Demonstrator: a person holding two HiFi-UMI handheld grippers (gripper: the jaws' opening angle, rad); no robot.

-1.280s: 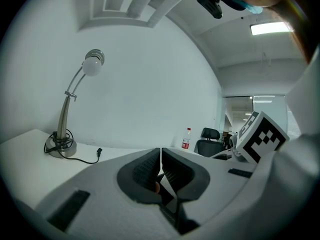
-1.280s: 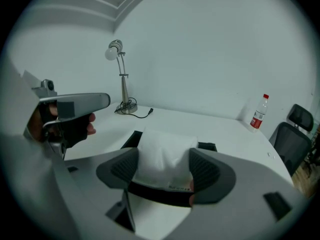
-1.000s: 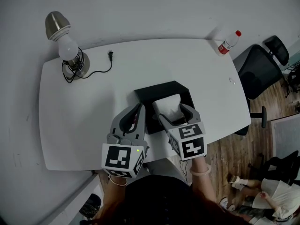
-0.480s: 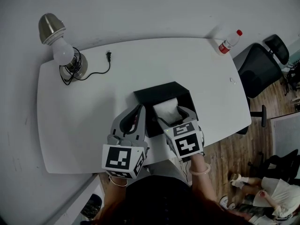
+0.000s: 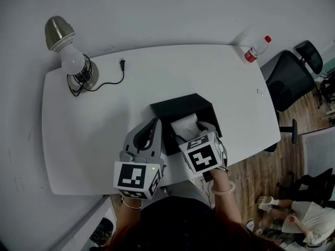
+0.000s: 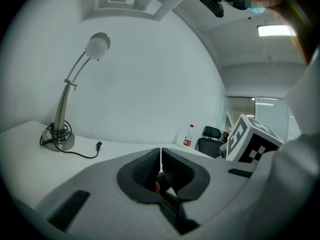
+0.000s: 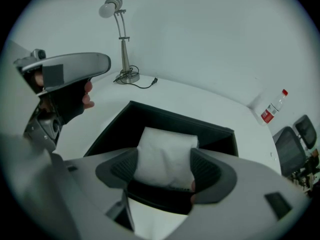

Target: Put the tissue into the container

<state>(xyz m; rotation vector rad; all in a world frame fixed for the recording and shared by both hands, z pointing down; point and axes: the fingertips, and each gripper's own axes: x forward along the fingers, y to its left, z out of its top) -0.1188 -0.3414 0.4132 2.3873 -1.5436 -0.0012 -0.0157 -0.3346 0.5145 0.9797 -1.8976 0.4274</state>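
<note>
Right gripper view: the right gripper point(image 7: 167, 170) pinches the soft white tissue pack point(image 7: 165, 146) by its 2 sides over the open black container point(image 7: 150, 115). The pack looks light and squashy, so a gentle mid-body hold should do. The left gripper point(image 6: 160, 165) is pressed together, empty.

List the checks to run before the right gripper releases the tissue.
1. Grip: right gripper clamped on the tissue: ok.
2. Position: tissue above the container opening, inside its walls: ok.
3. Depth: tissue bottom resting on the container floor: cannot tell.
4. Other hand: left gripper shut, empty, outside the container: ok.
5. Surroundings: lamp and bottle apart from the container: ok.
</note>
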